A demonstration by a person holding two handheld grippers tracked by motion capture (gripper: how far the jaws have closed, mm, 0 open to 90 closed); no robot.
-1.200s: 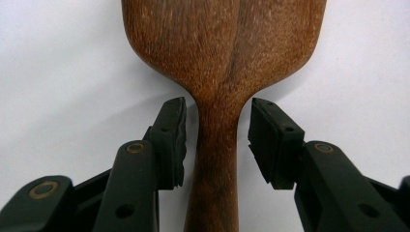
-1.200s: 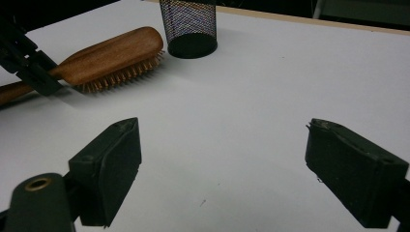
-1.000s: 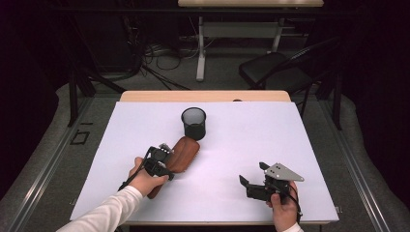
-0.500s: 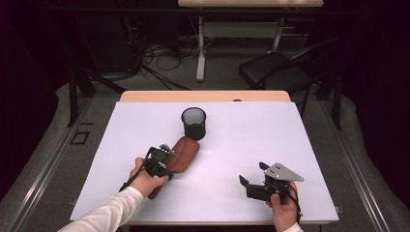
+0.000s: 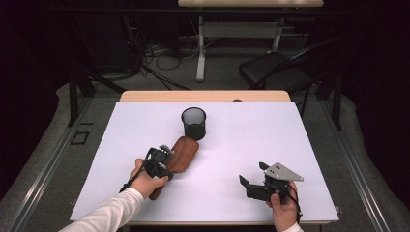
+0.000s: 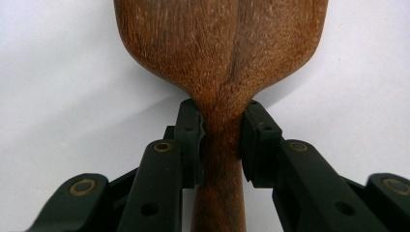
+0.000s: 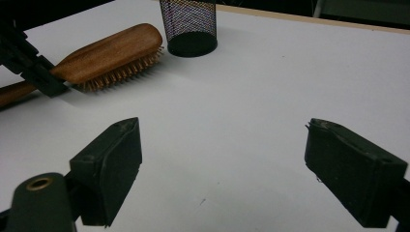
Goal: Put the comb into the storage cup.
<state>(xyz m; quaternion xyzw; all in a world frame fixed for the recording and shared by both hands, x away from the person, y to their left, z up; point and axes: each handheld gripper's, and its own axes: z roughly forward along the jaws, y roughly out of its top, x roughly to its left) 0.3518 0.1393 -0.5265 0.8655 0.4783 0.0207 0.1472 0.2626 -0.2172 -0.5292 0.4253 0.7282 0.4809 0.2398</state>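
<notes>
Nearest, the right gripper (image 5: 245, 184) is held with jaws wide apart over the white table (image 5: 251, 140), holding nothing. Left of it, the left gripper (image 6: 222, 137) has just been closing and is clamped on the neck of the brown wooden hairbrush (image 5: 183, 153), which lies bristles-down just before the black mesh cup (image 5: 194, 123).

High view: fixed above the person's side, facing forward and down, far enough to take in the whole table (image 5: 309, 145); left gripper view: rides the jaws, very close on the wooden hairbrush (image 6: 222, 63). Right gripper view: low over the table, facing across it; shares the hairbrush and mesh cup (image 7: 188, 24) with the high view.
</notes>
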